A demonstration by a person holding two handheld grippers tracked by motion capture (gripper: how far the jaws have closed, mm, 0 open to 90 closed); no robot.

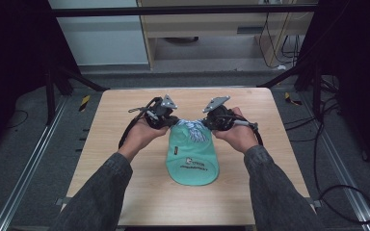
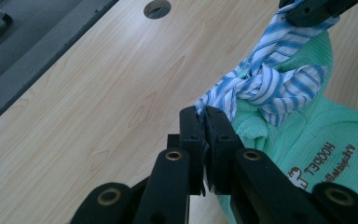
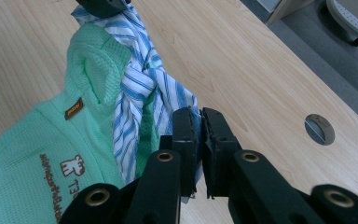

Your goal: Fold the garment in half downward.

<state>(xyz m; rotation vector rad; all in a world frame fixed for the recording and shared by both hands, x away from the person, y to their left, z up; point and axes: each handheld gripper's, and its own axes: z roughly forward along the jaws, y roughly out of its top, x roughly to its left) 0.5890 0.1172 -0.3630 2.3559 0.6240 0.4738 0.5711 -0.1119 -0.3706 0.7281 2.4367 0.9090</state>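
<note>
Pale wood-grain covers the desk (image 1: 125, 159), which stands on a grey floor between metal rails, with dark curtains at both sides. Nearest the person, two grey denim sleeves (image 1: 265, 192) come in from the bottom edge of the high view. Just beyond them a mint-green garment (image 1: 192, 156) with brown lettering and a small white figure lies at the middle of the desk, its rounded end toward the person. At the garment's far end sits a blue-and-white striped cloth (image 1: 193, 129), twisted into a knot-like bunch where it meets the green fabric. The left gripper (image 1: 169, 120) has its jaws pressed together on one end of the striped cloth, seen close in the left gripper view (image 2: 204, 116). The right gripper (image 1: 211, 121) likewise pinches the other end of the same cloth between closed jaws (image 3: 199, 116). Farther off, a round hole (image 2: 157, 8) is cut in the desk top. Behind the desk stand a light wooden cabinet (image 1: 202, 24) and loose cables (image 1: 279, 43) on the floor.
</note>
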